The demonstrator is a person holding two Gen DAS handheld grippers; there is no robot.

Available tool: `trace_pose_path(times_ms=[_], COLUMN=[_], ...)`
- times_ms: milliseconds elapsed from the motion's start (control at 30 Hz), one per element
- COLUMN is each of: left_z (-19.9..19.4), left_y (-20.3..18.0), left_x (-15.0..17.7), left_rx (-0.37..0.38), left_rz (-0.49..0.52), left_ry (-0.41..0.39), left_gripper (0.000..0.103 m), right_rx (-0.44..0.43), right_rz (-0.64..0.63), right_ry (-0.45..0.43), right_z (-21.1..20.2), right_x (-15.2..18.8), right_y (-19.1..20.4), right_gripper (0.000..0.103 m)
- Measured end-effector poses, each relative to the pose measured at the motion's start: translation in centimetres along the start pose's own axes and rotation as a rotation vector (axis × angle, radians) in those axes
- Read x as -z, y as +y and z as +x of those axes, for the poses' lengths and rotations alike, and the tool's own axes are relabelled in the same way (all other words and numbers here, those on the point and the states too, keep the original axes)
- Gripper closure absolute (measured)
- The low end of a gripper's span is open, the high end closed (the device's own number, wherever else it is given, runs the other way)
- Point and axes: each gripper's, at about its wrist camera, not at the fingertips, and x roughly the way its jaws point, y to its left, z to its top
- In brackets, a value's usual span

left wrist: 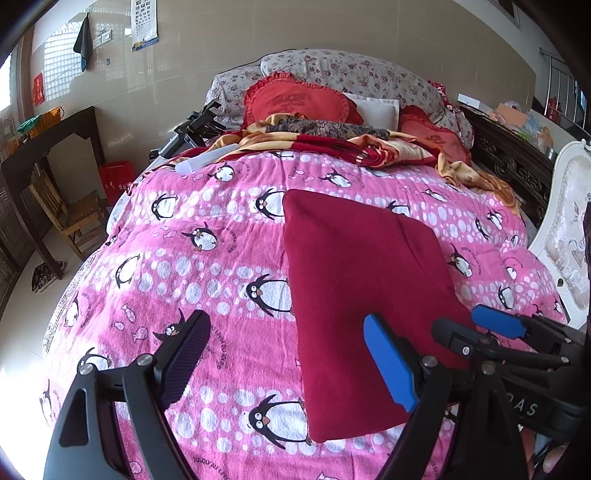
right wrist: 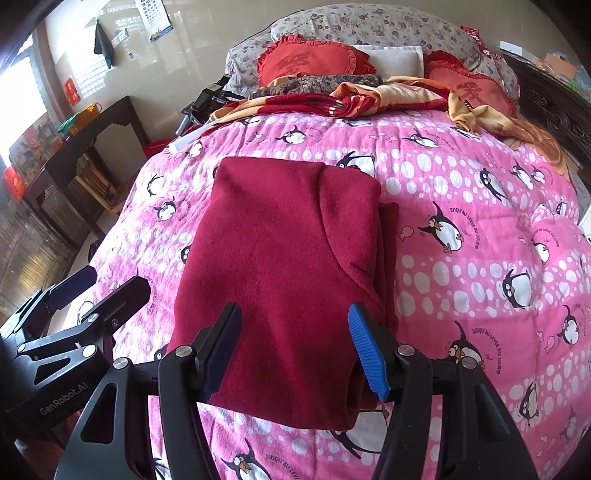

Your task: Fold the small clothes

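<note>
A dark red garment [right wrist: 284,273] lies folded into a compact rectangle on the bed, on a pink penguin quilt [right wrist: 461,206]; its long axis runs from near to far; a folded flap overlaps along its right side, and a thin layer edge shows just right of that.

The right tool [right wrist: 293,350] hangs over the near end of the garment, its fingers spread wide and released, grasping nothing; the black finger [right wrist: 221,350] sits on the left and the blue finger [right wrist: 367,354] on the right, both over red cloth.

The left tool [left wrist: 284,363] is likewise released, fingers wide apart; it hovers over the quilt just left of the garment [left wrist: 362,280], with its blue finger [left wrist: 388,362] above the garment's near part; in its view the right tool [left wrist: 476,328] shows at the right edge.

At the far end of the bed lie red heart cushions [right wrist: 314,59], a floral pillow [right wrist: 369,22] and a striped blanket [right wrist: 388,96]; a white tube [left wrist: 203,160] rests on the quilt at far left.
</note>
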Motion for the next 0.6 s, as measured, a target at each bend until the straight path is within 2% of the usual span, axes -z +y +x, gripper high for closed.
trace_pose_path(times_ms=[600], left_z=[0.53], left_y=[0.46], left_x=[0.19], left_rx=[-0.002], left_rz=[-0.005], left_ry=[0.004], left_gripper=[0.015], right_rx=[-0.002], right_rz=[0.000], right_ry=[0.022], right_z=[0.64], right_x=[0.04], right_y=[0.05], right_gripper=[0.057])
